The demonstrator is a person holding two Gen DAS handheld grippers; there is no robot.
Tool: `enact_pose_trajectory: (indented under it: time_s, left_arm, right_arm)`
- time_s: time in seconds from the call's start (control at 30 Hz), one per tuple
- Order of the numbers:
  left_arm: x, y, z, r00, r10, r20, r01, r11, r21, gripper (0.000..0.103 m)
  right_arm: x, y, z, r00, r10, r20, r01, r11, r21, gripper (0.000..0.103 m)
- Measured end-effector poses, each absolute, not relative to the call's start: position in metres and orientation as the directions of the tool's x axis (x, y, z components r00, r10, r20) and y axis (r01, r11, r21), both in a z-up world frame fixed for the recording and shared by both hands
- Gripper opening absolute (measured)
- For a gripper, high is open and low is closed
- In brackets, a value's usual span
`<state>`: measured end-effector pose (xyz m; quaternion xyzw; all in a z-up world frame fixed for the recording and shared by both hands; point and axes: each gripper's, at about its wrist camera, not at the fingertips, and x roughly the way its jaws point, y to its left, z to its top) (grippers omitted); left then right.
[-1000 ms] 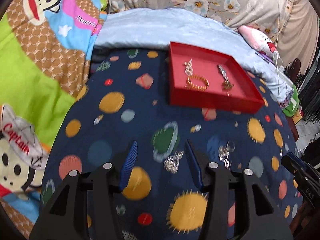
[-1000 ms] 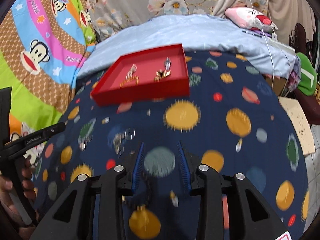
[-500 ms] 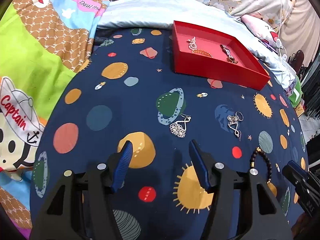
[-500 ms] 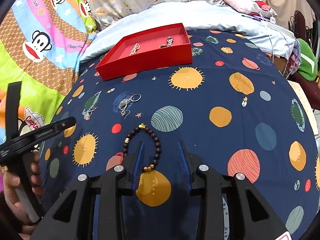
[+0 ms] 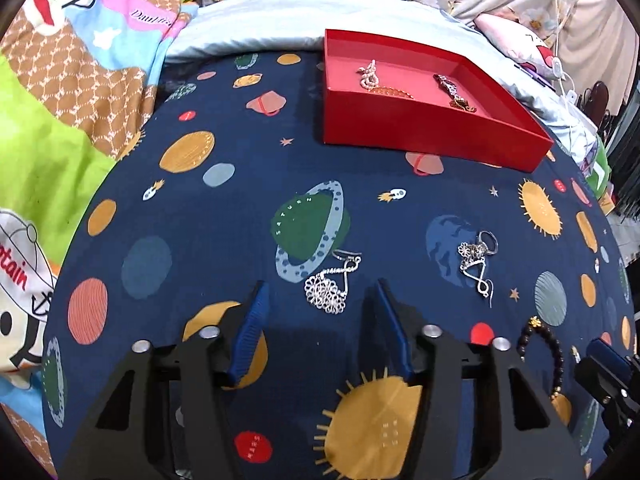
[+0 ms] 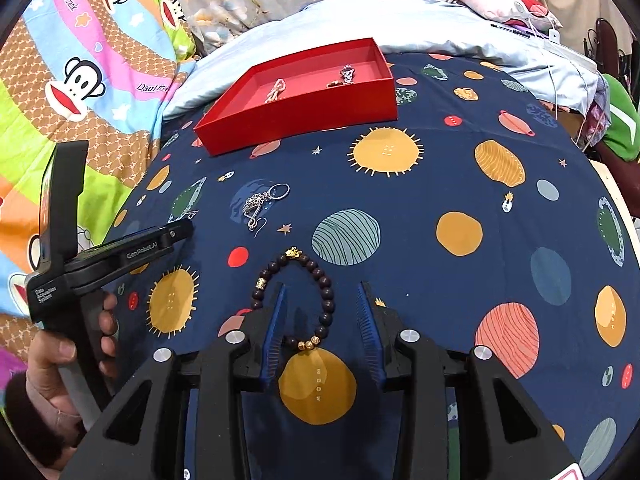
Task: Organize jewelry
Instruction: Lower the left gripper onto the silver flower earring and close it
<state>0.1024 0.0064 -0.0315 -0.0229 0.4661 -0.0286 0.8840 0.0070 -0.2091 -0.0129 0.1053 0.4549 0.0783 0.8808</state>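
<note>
Both tongs have sunk toward the bed since the earlier frames, so the loose jewelry now sits large and sharp just ahead of their tips. The left tongs (image 5: 320, 304) have just been narrowing, yet they stand spread with nothing pinched: the silver filigree earring (image 5: 329, 285) lies on the planet-print bedspread (image 5: 224, 216) in the gap just ahead of the tips, placed so that one squeeze could catch it. The right tongs (image 6: 322, 302) have just been widening and are spread as well, astride the near half of the dark beaded bracelet (image 6: 296, 304); its left blue finger seems to stand inside the bead loop, though I cannot tell whether it touches the beads, and nothing is pressed. A second silver earring with a ring (image 5: 478, 262) lies well to the right of the first, between the two tongs' targets. The red tray (image 5: 420, 128) waits at the far end of the bedspread (it already holds a pale chain, a gold bangle and a dark piece), presumably the place where every loose item is meant to end up.
</note>
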Motion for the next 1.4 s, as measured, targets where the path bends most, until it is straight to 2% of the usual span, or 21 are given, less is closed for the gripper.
enact_pose_trajectory:
  time_s: [0.07,0.17,0.2,0.67,1.07,1.4]
  left_arm:
    - [0.103,0.004,-0.031,0.569,-0.075,-0.819,0.044,0.997,-0.061,0.032]
    - [0.102,0.000,-0.031,0.573,-0.085,-0.815,0.059,0.996,-0.063,0.024]
    - [0.102,-0.001,-0.031,0.575,-0.087,-0.814,0.065,0.996,-0.061,0.018]
    - [0.087,0.001,-0.017,0.574,-0.177,-0.799,0.095,0.984,-0.149,0.015]
    - [0.082,0.020,-0.012,0.568,-0.169,-0.806,0.054,0.984,-0.169,0.016]
    - [0.082,0.025,-0.014,0.562,-0.176,-0.808,0.049,0.982,-0.180,0.016]
  right_arm:
    - [0.008,-0.209,-0.013,0.574,0.235,-0.785,-0.041,0.965,0.259,0.038]
    - [0.011,-0.209,-0.015,0.571,0.237,-0.786,-0.042,0.965,0.261,0.038]
    - [0.011,-0.209,-0.015,0.570,0.238,-0.786,-0.043,0.964,0.261,0.038]
    - [0.018,-0.205,-0.015,0.556,0.280,-0.783,-0.062,0.953,0.296,0.038]
    - [0.063,-0.157,-0.016,0.541,0.327,-0.775,-0.182,0.945,0.271,0.038]
    - [0.089,-0.138,-0.027,0.524,0.321,-0.789,-0.203,0.947,0.251,0.036]
